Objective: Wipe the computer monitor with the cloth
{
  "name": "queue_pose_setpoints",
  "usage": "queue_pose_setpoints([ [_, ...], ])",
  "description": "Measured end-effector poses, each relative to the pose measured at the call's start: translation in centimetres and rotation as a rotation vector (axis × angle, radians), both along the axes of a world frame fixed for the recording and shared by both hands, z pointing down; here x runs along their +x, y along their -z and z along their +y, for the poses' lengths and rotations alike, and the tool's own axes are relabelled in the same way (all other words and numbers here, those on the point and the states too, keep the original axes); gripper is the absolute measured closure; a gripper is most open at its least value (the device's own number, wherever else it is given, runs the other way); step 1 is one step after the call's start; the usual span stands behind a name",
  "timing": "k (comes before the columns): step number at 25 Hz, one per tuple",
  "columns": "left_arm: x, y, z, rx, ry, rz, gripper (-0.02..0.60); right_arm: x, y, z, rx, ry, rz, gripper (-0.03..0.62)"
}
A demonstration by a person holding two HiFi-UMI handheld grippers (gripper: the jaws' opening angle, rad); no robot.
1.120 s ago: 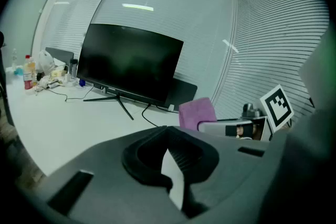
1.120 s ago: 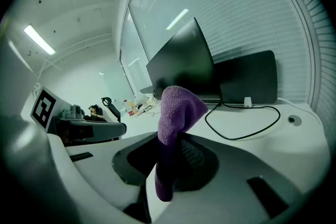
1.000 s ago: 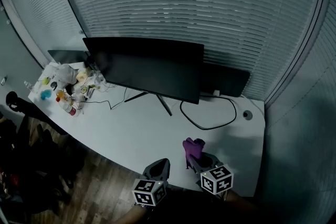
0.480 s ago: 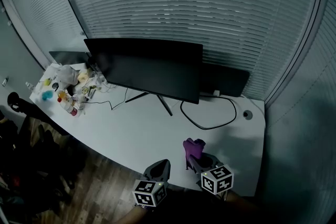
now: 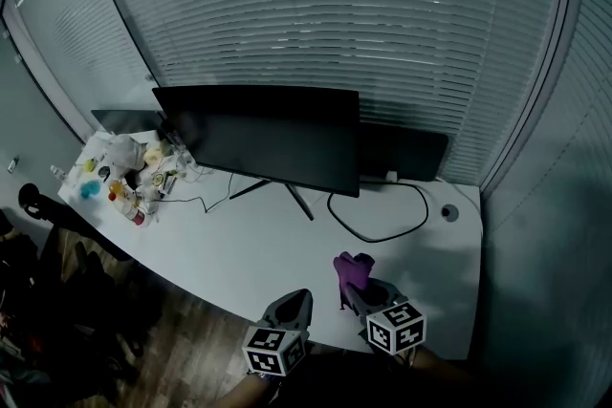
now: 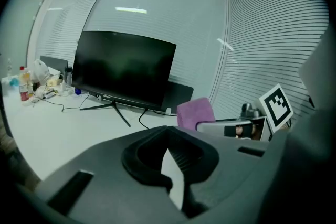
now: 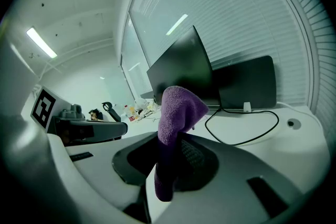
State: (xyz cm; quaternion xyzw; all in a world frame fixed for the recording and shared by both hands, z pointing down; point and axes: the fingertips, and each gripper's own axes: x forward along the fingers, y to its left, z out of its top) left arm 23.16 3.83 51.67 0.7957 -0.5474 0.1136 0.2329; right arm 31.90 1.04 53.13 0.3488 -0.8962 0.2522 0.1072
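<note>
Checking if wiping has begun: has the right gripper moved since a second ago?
No. The right gripper holds its place against the desk's near edge, cloth clamped.

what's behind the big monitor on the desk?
Past the right edge of the monitor a smaller dark screen pokes out; past the left, another dark panel; window blinds beyond. How far either runs behind it is covered.
</note>
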Motion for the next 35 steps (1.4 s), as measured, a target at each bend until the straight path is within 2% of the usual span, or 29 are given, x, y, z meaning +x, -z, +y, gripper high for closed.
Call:
queue_pose_setpoints([
  [10, 0.6, 2.3, -5.0, 0.086, -0.098, 0.020, 0.575, -0.5, 2.3, -4.3, 0.098, -0.086, 0.010, 0.514],
  [24, 1.6, 9.6, -16.6, 0.253, -0.427, 0.040, 0.575, 1.4, 14.0, -18.5, 0.339, -0.445, 0.026, 0.514],
  [31, 2.1, 13.8, -21.1, 0.325, -0.506, 0.104, 0.575, 3.3, 21.2, -23.7, 0.475, -0.565, 0.146, 0.514],
  [35, 2.9, 15.3, -22.4, 0.345, -0.537, 0.138, 0.575, 3.8, 23.3, -25.9, 0.513, -0.573, 0.260, 0.514],
])
